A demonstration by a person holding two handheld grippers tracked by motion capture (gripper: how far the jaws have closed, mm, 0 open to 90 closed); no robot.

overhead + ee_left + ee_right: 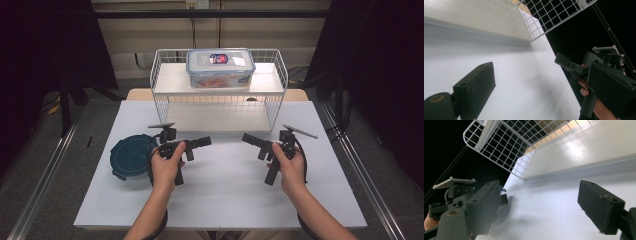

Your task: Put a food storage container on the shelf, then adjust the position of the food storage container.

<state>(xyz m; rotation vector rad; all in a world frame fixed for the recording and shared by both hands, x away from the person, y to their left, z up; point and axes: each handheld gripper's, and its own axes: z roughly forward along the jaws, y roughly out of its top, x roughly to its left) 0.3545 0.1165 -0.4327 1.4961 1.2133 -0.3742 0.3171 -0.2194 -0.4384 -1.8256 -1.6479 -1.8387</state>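
The room is dim, with black curtains (45, 55) hanging at both sides and a pale beige wall (150, 35) behind, crossed by a dark horizontal bar and a few cables; the floor is grey carpet (55, 165), with metal rails (40, 185) running along each side of the table. The white rectangular table (225, 195) has a smooth matte top and a strip of light wooden board (140, 94) showing at its far edge; at the back of it stands a white wire-mesh two-tier shelf rack (162, 107), its lower board resting on the table top. On the upper tier sits a clear rectangular plastic food box (220, 70) with a snap-on lid, a label on top and something reddish inside; on the table's left part, just beside the left hand, lies a round dark teal plastic lid (131, 156), flat on the surface. The left gripper (202, 142), a black pistol-shaped tool, is held low over the table in front of the rack, pointing right; in the left gripper view its jaws stand spread with bare table between them. The right gripper (248, 138) points left toward it, the two tips well apart; its jaws are likewise spread on nothing.
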